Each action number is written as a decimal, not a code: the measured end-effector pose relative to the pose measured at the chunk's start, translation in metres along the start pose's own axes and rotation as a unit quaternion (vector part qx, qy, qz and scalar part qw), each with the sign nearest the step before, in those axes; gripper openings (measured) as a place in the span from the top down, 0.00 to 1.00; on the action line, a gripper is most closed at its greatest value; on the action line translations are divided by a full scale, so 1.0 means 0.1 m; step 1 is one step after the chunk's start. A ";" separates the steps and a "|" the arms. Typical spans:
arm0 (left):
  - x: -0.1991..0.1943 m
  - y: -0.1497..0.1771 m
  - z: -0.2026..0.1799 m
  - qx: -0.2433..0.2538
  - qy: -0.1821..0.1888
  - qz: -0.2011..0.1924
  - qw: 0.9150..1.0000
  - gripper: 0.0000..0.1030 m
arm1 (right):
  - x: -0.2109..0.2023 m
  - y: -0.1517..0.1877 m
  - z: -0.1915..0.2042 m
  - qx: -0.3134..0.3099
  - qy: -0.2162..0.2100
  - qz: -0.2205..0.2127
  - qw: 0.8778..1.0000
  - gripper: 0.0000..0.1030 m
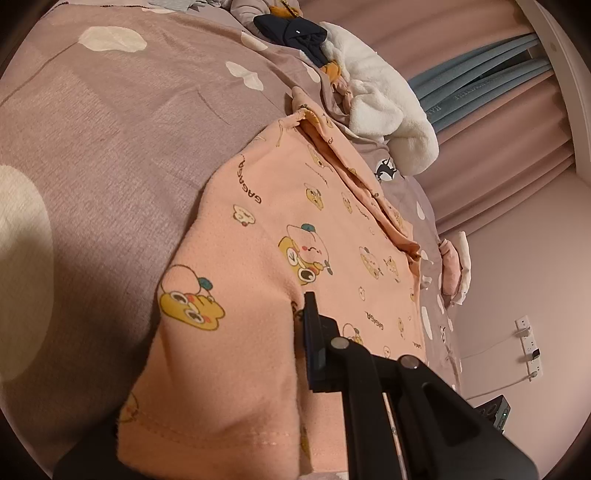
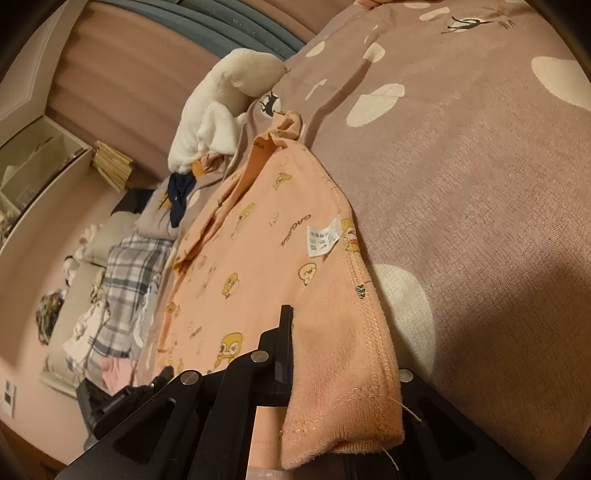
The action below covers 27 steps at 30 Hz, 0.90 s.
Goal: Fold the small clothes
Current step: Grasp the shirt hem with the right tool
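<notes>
1. Left wrist view: the peach garment, printed with cartoon animals, lies spread on the mauve bedspread with white spots. Its hem drapes over the left gripper; only one black finger shows, the other being covered by cloth, and the fabric is clamped between them.
2. Right wrist view: the same garment is seen from its opposite corner, where a stitched hem wraps the right gripper. One finger is visible; the jaws are closed on the cloth.
3. Shown only in the right view: a white care label sewn beside the side seam, a plaid cloth beyond the garment, and an open shelf unit against the wall.
4. Shown only in the left view: a wall socket strip with cables plugged in.
5. Common to both views: a white fleece item and a dark navy item lying past the garment's far end, before the pleated curtain.
</notes>
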<state>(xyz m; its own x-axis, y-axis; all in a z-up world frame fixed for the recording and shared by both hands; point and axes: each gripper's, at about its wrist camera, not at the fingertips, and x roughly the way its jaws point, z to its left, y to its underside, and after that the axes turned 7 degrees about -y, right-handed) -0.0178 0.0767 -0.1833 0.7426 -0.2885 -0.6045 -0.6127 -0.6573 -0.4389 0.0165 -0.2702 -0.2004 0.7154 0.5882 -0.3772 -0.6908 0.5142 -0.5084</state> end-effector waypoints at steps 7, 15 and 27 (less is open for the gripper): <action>0.00 0.00 0.00 0.002 -0.001 -0.002 1.000 0.91 | 0.00 0.00 0.01 -0.006 0.004 -0.001 1.000 0.98; 0.00 0.00 -0.01 0.004 -0.001 -0.001 1.000 0.92 | 0.00 0.00 0.00 -0.002 -0.003 0.003 1.000 0.98; -0.01 0.01 0.00 -0.004 0.003 -0.007 1.000 0.92 | 0.01 0.00 0.03 -0.010 0.002 0.002 1.000 0.99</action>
<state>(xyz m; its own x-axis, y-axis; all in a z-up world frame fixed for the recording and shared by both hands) -0.0194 0.0765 -0.1830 0.7529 -0.2836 -0.5938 -0.6000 -0.6664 -0.4425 0.0171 -0.2675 -0.1989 0.7134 0.5879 -0.3812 -0.6909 0.4996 -0.5226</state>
